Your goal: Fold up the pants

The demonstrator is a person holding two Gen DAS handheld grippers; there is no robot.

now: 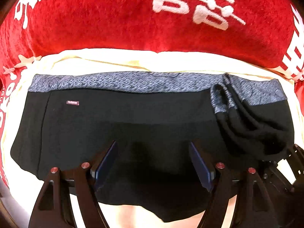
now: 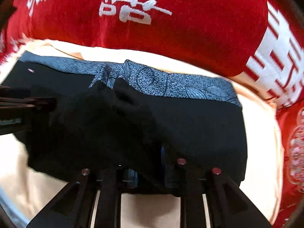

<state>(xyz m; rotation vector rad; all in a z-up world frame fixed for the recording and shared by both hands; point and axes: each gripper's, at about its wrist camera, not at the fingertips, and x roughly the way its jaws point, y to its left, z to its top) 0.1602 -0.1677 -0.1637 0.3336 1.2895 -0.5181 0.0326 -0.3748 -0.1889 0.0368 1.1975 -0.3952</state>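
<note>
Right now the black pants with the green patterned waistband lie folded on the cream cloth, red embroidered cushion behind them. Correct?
Not quite: the waistband is blue-grey patterned, not green, as the left wrist view shows. The black pants do lie folded on the cream cloth, red embroidered cushion behind.

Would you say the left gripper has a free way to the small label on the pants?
Probably yes: the left gripper stands open over the pants, and only flat black cloth lies between it and the label.

So there's a cream sheet [image 1: 117, 61] spread out, black pants [image 1: 133, 117] flat on it, red embroidered blanket [image 1: 106, 24] behind.
</note>
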